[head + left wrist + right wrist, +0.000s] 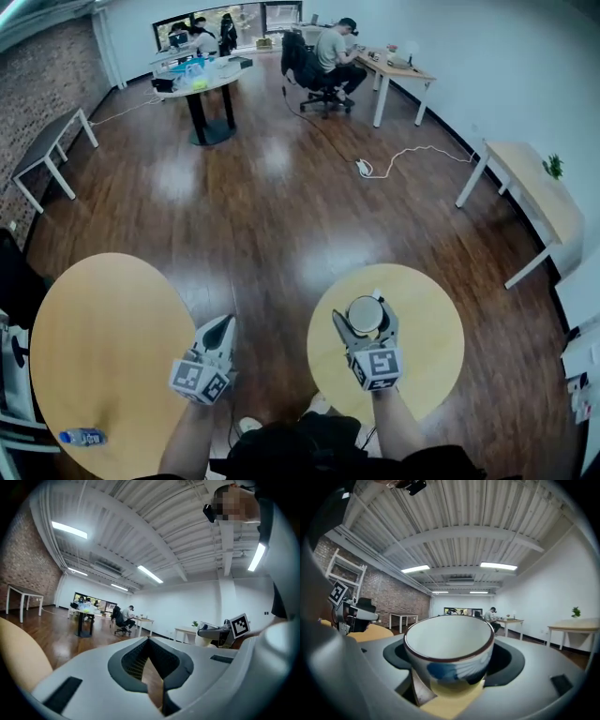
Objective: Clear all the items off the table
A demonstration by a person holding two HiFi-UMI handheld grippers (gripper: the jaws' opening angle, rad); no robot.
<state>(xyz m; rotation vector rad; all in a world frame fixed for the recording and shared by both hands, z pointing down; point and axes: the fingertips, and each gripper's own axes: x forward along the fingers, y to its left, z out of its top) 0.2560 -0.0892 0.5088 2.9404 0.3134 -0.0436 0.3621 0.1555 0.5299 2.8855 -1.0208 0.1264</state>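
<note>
My left gripper (pixel 222 325) is held out low with its jaws pressed fully together, empty. My right gripper (pixel 364 310) has its jaws spread wide, clamped around the cup (pixel 366 317).

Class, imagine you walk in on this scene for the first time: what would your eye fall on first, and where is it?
The white cup with a blue pattern and dark rim stands out, gripped by the right tool over the small round table. Next, a blue bottle lies on the larger round table at the left, while the left tool is shut and empty.
</note>
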